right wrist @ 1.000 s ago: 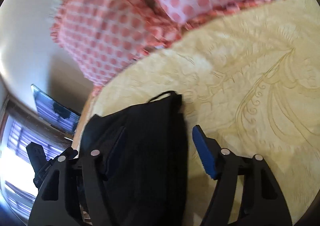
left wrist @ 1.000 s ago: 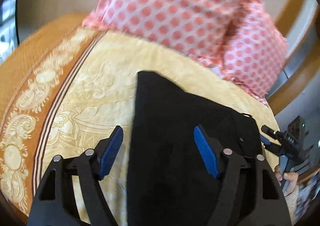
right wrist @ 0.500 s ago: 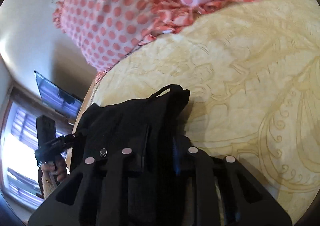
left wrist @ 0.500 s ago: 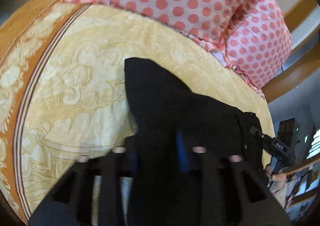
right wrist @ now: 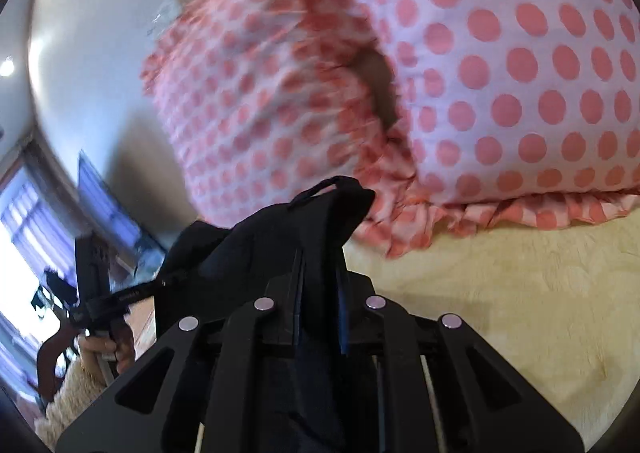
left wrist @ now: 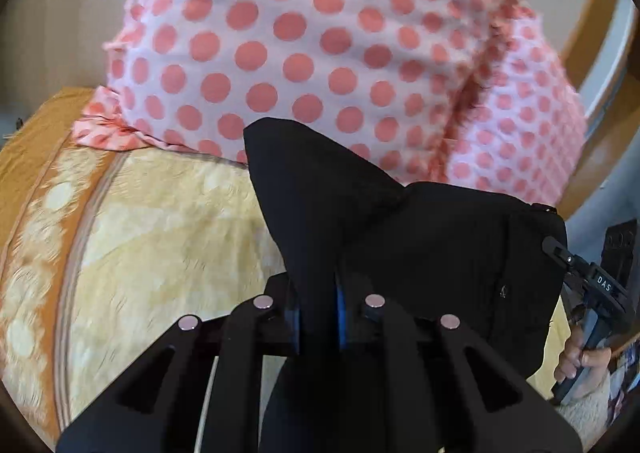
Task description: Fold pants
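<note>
Pants (left wrist: 420, 237) pinched in both grippers' jaws, apparently lifted.

Pants (left wrist: 400, 237) above bedspread (left wrist: 160, 237), pillows (left wrist: 320, 53) behind.

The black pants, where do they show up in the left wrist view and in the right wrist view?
Left wrist: black pants fill the lower centre and right, pinched in the left gripper.
Right wrist: black pants sit lower centre-left, pinched in the right gripper.
Shared landmark: the polka-dot pillow behind them.
</note>
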A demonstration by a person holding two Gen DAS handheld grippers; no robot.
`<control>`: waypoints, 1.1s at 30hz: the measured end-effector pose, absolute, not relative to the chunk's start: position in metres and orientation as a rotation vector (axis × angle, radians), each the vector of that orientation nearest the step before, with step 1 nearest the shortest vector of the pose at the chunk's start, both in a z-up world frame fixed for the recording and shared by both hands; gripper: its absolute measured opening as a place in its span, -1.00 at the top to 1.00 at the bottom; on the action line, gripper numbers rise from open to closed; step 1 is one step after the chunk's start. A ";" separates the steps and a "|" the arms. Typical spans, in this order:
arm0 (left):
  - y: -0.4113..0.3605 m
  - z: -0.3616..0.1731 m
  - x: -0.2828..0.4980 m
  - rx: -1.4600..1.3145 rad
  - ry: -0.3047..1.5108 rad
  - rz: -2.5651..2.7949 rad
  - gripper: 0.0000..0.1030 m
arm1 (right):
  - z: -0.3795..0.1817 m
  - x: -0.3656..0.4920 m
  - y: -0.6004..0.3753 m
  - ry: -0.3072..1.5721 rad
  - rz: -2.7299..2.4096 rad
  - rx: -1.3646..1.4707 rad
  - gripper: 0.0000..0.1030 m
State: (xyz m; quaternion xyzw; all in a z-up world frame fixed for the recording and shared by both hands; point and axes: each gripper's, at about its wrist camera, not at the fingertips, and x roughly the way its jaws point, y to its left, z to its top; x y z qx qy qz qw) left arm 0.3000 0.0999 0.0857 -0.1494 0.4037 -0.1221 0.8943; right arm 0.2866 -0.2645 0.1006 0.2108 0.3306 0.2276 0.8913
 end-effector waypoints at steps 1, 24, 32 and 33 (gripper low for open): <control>0.096 0.074 0.315 -0.310 0.879 -0.242 0.75 | 0.085 0.302 -0.268 0.734 0.436 0.463 0.74; 0.050 0.039 0.230 -0.203 0.932 -0.350 0.00 | 0.028 0.224 -0.246 0.921 0.441 0.548 -0.38; 0.045 0.055 0.137 -0.048 0.756 -0.196 -0.90 | 0.061 0.133 -0.218 0.749 0.325 0.349 -0.97; 0.044 0.053 0.123 -0.033 0.742 -0.182 -0.93 | 0.058 0.121 -0.211 0.743 0.316 0.320 -0.97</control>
